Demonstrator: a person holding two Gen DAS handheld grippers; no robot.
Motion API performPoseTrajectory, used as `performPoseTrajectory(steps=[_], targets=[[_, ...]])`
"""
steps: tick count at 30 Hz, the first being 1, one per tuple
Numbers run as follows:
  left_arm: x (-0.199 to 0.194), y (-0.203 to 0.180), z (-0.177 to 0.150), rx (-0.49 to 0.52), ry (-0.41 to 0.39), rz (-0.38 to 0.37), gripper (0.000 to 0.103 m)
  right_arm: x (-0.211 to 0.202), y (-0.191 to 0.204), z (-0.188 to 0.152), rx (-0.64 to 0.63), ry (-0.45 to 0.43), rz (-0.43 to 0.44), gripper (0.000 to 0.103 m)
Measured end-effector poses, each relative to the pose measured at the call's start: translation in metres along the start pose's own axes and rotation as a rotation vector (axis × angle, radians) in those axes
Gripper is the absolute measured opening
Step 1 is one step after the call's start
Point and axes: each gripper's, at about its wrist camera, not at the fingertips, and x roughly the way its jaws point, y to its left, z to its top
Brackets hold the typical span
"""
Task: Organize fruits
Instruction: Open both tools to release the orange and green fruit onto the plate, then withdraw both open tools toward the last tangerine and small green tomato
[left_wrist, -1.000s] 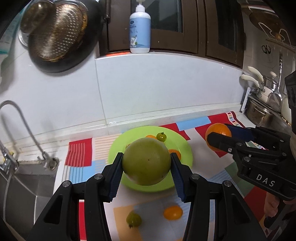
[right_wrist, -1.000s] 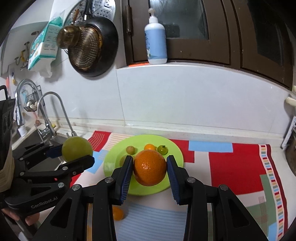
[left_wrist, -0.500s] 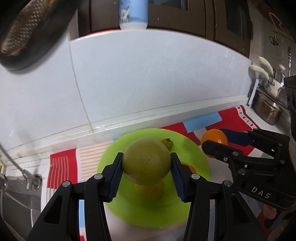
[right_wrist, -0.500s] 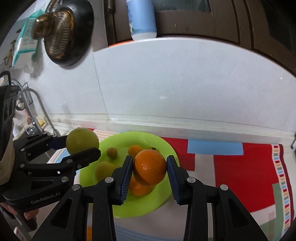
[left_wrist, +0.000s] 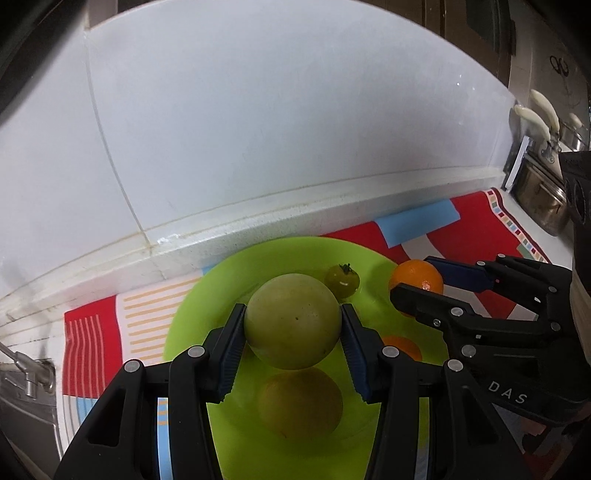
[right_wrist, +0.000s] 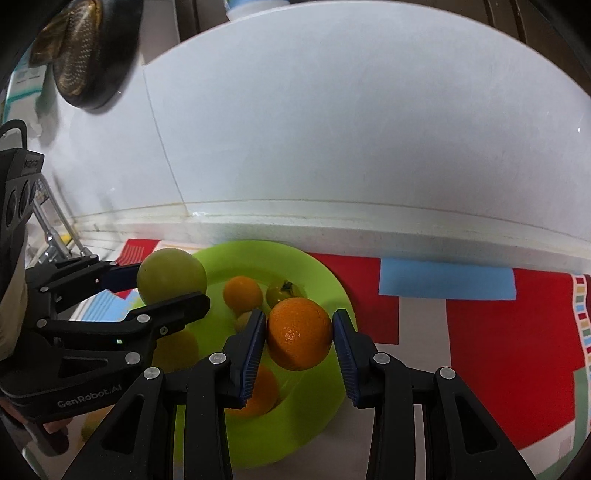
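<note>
My left gripper (left_wrist: 292, 328) is shut on a large green fruit (left_wrist: 292, 325) and holds it just above the lime green plate (left_wrist: 221, 280). My right gripper (right_wrist: 299, 339) is shut on an orange (right_wrist: 299, 339) and holds it above the plate's right side (right_wrist: 332, 280). In the left wrist view the orange (left_wrist: 415, 282) and right gripper (left_wrist: 421, 291) hang at the plate's right rim. In the right wrist view the green fruit (right_wrist: 171, 281) and left gripper (right_wrist: 166, 284) are at the plate's left. A small green tomato (left_wrist: 341, 280) and a small orange fruit (right_wrist: 242, 295) lie on the plate.
The plate sits on a red, blue and white patterned mat (right_wrist: 480, 314) against a white tiled wall (left_wrist: 258, 129). A sink edge and tap (left_wrist: 26, 369) lie to the left. Pots (left_wrist: 543, 199) stand at the right. A dark pan with a strainer (right_wrist: 88, 55) hangs upper left.
Both grippers have moved forward and down towards the plate, each still holding its fruit. The plate now fills more of both views.
</note>
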Motion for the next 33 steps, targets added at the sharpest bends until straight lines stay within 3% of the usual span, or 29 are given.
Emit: performPoseTrajectory(steps=[4,6,9,16,19,24,27,33], targets=[[0.001,0.0,-0.001,-0.001,0.002,-0.001,0.051,0.007,-0.005,-0.002,0.024,0.007,-0.001,0.039],[-0.004,-0.001,0.0,0.006,-0.015,0.012,0.061,0.008,-0.006,-0.002,0.031,0.013,-0.004,0.039],[-0.014,0.0,-0.002,0.002,-0.034,0.037,0.062,0.005,-0.007,-0.003,0.058,0.015,0.011,0.045],[-0.05,0.004,-0.008,-0.037,-0.09,0.077,0.065,-0.028,0.001,0.001,0.045,-0.056,-0.031,0.048],[-0.068,0.002,-0.013,-0.047,-0.116,0.088,0.065,-0.046,0.007,0.0,0.024,-0.089,-0.051,0.057],[-0.101,-0.001,-0.022,-0.065,-0.164,0.118,0.071,-0.079,0.017,-0.003,0.004,-0.143,-0.079,0.057],[-0.12,-0.001,-0.029,-0.073,-0.186,0.127,0.074,-0.098,0.026,-0.007,-0.013,-0.166,-0.088,0.065],[-0.149,-0.002,-0.043,-0.089,-0.212,0.16,0.076,-0.127,0.043,-0.017,-0.046,-0.198,-0.105,0.065]])
